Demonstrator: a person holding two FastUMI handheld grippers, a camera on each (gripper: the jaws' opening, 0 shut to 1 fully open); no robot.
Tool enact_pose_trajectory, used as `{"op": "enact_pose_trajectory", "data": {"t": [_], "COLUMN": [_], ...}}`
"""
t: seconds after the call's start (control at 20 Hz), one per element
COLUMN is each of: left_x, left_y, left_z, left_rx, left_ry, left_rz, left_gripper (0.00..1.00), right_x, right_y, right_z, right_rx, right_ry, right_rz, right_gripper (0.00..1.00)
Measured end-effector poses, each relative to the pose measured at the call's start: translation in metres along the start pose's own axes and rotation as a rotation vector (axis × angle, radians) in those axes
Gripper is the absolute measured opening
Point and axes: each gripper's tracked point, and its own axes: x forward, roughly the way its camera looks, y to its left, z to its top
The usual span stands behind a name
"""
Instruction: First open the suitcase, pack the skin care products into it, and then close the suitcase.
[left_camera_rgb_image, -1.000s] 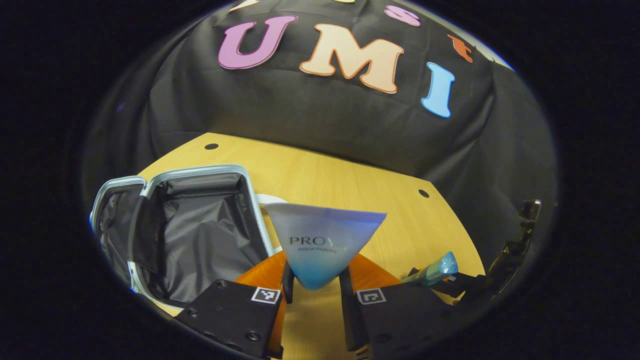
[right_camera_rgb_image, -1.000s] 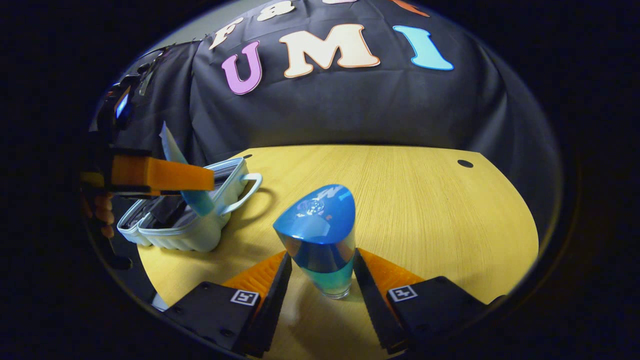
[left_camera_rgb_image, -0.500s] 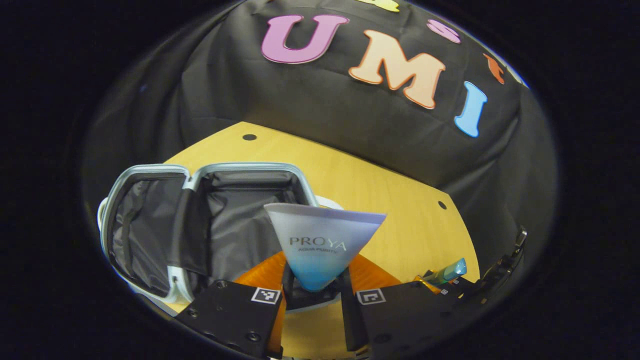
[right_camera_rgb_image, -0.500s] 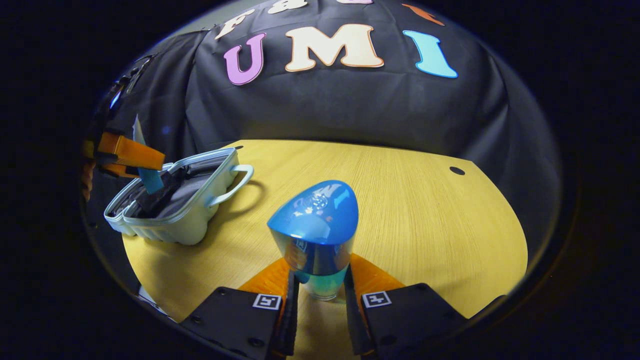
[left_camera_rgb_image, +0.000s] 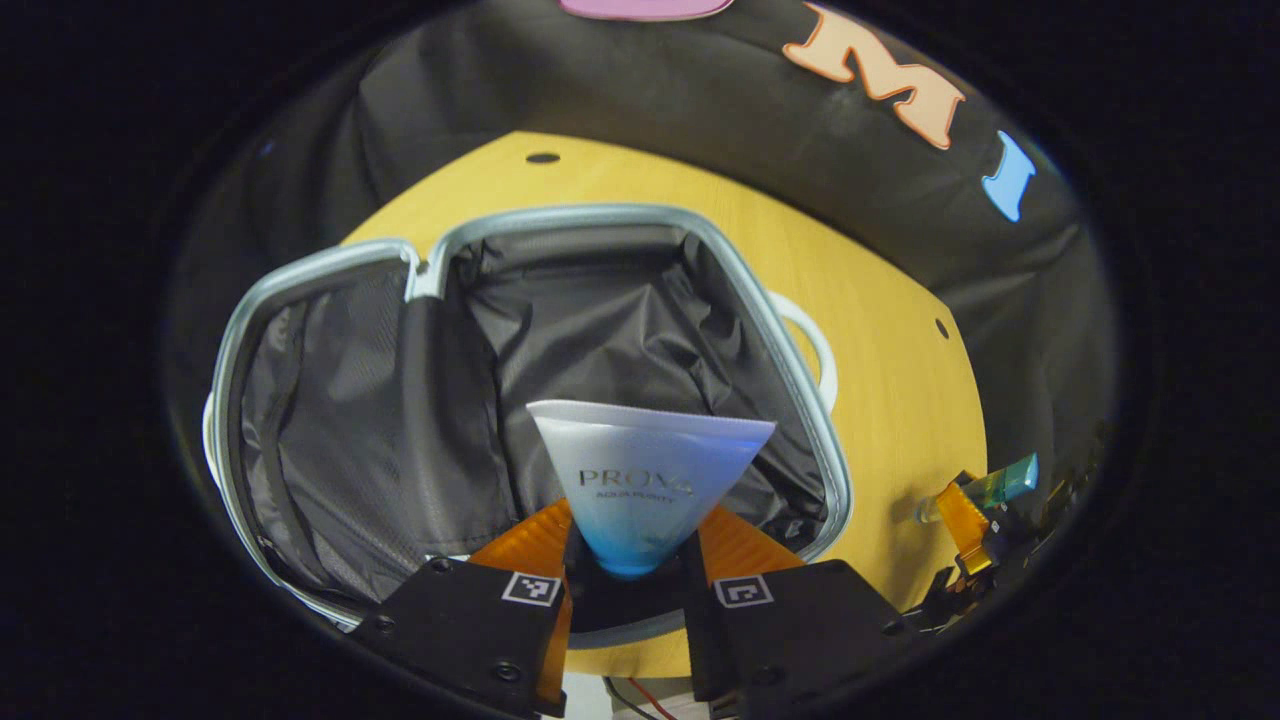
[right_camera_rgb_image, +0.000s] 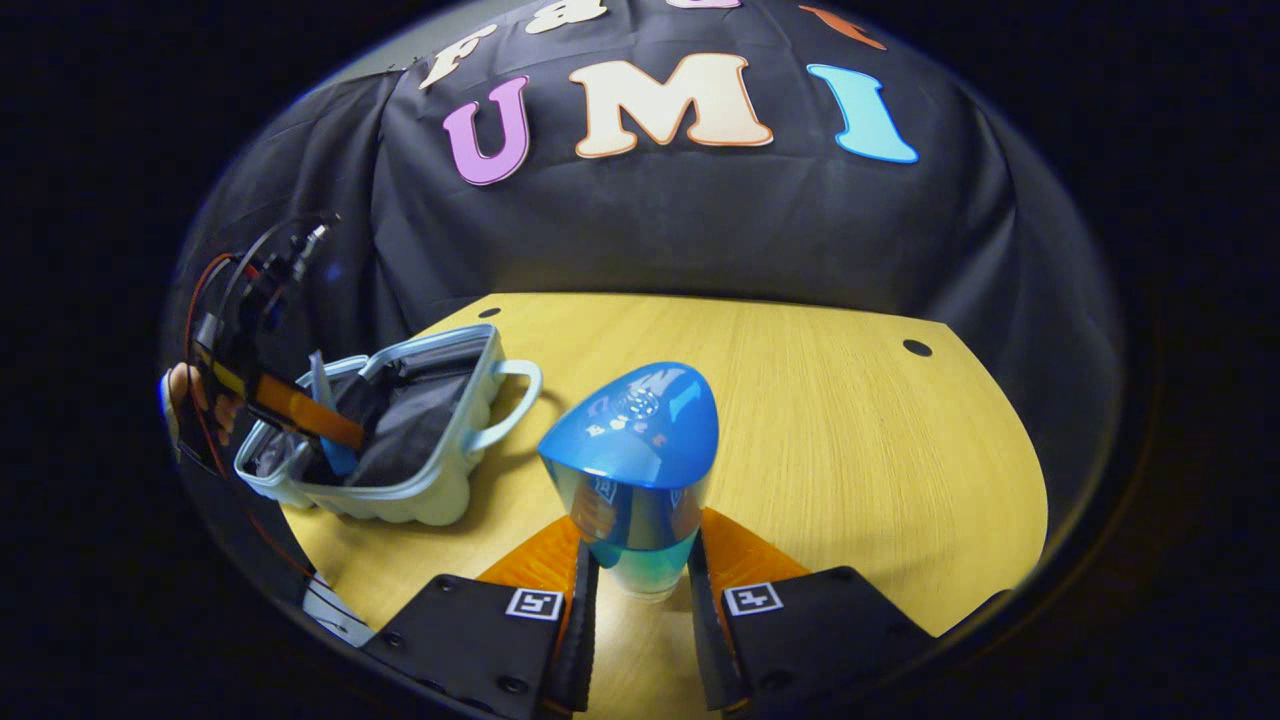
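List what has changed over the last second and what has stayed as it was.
The left claw carried the tube from beside the open suitcase to over its lined inside. The right claw, open around the blue-capped bottle a second ago, closed on it. Unchanged: the tube stays gripped, the suitcase stays open on the table, and the bottle stays upright.

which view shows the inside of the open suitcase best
The left gripper view: it looks down into the suitcase, showing its dark lining and rim, with the tube in the left claw above it. The right gripper view shows the suitcase small, side-on, its interior partly hidden.
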Motion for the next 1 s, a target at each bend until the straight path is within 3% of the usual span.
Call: {"op": "enact_pose_trajectory", "data": {"t": [0.25,0.35,0.4,0.45,0.5,0.6,0.75,0.8,0.85,1.0], "left_x": [0.019,0.024,0.025,0.025,0.024,0.018,0.000,-0.010,-0.017,-0.044], "left_y": [0.009,0.013,0.015,0.016,0.018,0.013,0.008,0.009,0.011,0.018], "left_z": [-0.012,-0.010,-0.009,-0.008,-0.006,-0.001,0.014,0.021,0.026,0.038], "left_rx": [-0.082,-0.082,-0.078,-0.068,-0.064,-0.070,-0.055,-0.051,-0.044,-0.068], "left_ry": [0.114,0.128,0.130,0.133,0.128,0.123,0.070,0.042,0.022,-0.038], "left_rz": [0.007,0.016,0.013,0.016,0.016,-0.002,-0.024,-0.024,-0.025,-0.038], "left_gripper": [0.43,0.39,0.46,0.45,0.53,0.59,0.81,0.91,0.95,0.96], "right_x": [-0.004,-0.001,0.002,0.005,0.008,0.014,0.027,0.032,0.039,0.055], "right_y": [0.047,0.071,0.082,0.092,0.103,0.124,0.159,0.170,0.182,0.208], "right_z": [0.034,0.048,0.055,0.061,0.066,0.077,0.080,0.078,0.072,0.053], "right_rx": [0.001,-0.005,-0.018,-0.037,-0.055,-0.068,-0.061,-0.062,-0.065,-0.101], "right_ry": [-0.014,-0.024,-0.028,-0.030,-0.032,-0.029,-0.011,0.006,0.025,0.088], "right_rz": [0.062,0.106,0.126,0.145,0.164,0.203,0.264,0.283,0.302,0.331], "right_gripper": [0.41,0.41,0.41,0.44,0.43,0.41,0.44,0.41,0.43,0.44]}}
